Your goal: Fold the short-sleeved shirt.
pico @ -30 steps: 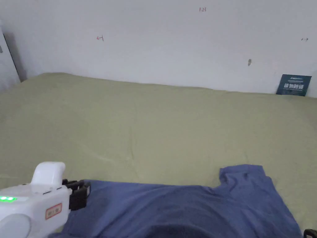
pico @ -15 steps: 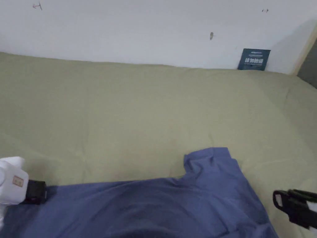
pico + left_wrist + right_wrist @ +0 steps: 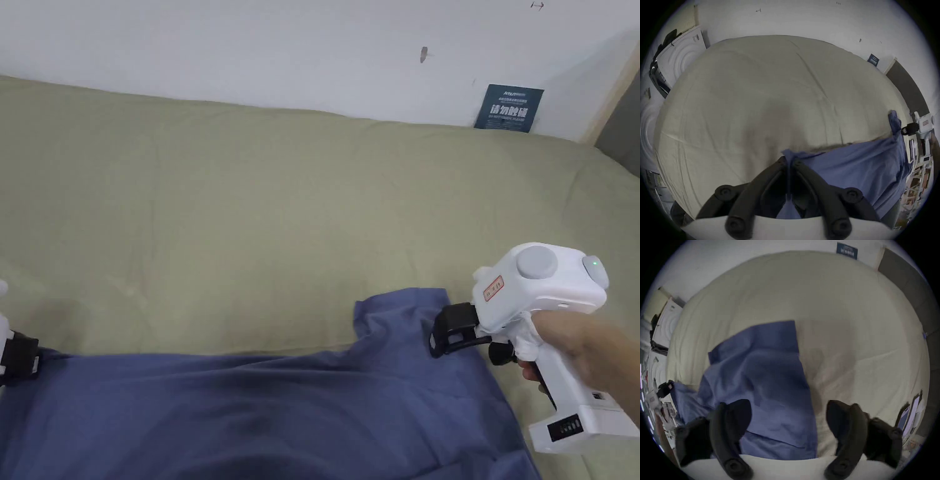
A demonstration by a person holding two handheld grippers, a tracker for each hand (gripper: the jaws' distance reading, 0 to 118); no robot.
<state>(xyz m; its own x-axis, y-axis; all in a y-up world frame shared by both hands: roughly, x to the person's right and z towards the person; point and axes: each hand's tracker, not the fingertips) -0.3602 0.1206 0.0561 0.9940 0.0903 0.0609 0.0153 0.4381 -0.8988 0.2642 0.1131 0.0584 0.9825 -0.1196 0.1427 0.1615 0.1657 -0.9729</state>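
Observation:
A blue short-sleeved shirt [image 3: 262, 412] lies spread along the near side of an olive-green bed [image 3: 281, 219]. One sleeve [image 3: 400, 319] sticks up toward the far side at the right. My left gripper [image 3: 789, 160] is shut on a pinched fold of the shirt's [image 3: 851, 164] left edge; it sits at the left border of the head view [image 3: 17, 362]. My right gripper [image 3: 440, 334] is held by a hand just right of the sleeve, over the shirt's right edge. In the right gripper view its jaws [image 3: 788, 412] stand wide apart above the blue cloth [image 3: 763, 378], holding nothing.
A white wall runs behind the bed, with a small dark blue sign [image 3: 509, 107] leaning on it at the back right. A white appliance [image 3: 680, 53] stands off the bed's far left corner. Cluttered shelves [image 3: 916, 178] lie off the bed's near right side.
The head camera has swung right and down. My right gripper has come in from the lower right edge up to the shirt's sleeve. My left gripper still grips the left edge.

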